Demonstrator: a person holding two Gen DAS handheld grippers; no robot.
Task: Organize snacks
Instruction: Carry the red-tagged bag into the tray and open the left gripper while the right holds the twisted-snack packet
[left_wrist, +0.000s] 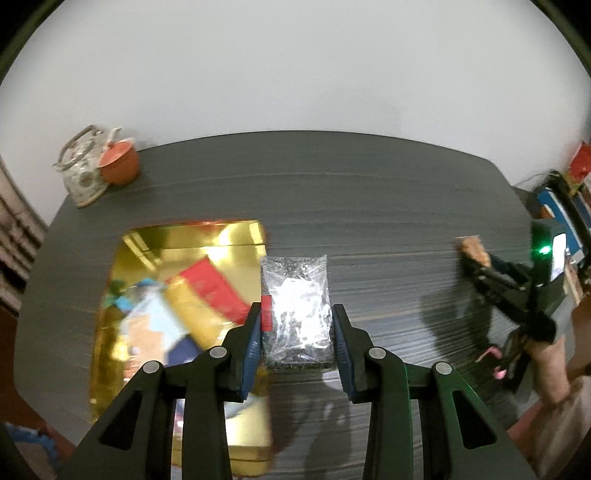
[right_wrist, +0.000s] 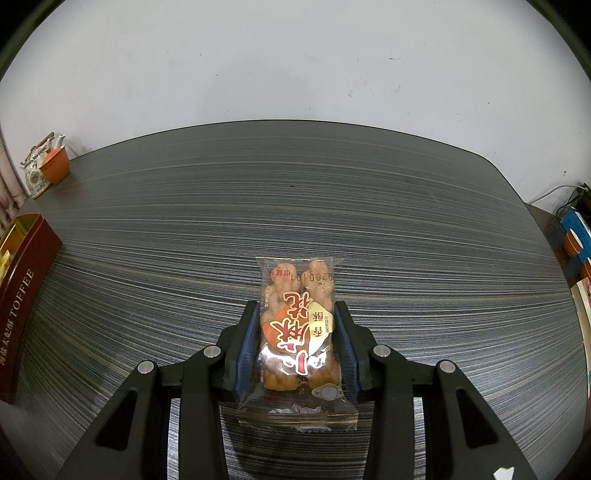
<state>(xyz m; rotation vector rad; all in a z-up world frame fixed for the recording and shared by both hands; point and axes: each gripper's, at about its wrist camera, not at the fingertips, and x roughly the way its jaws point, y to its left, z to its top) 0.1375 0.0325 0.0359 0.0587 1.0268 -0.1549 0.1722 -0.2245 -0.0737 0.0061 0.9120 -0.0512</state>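
The left gripper (left_wrist: 297, 332) clenched a clear packet of dark bits (left_wrist: 295, 314) beside the gold-lined box (left_wrist: 155, 236) at the table's left edge; the right gripper (right_wrist: 295, 343) clenched a clear fried-twist packet (right_wrist: 299, 325). Boxing seemed next.

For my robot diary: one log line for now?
left gripper: shut on silver packet | right gripper: shut on twist snack | gold box: open

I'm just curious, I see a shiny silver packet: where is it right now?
The silver packet is clamped in the left gripper, just right of the gold box, above the dark table.
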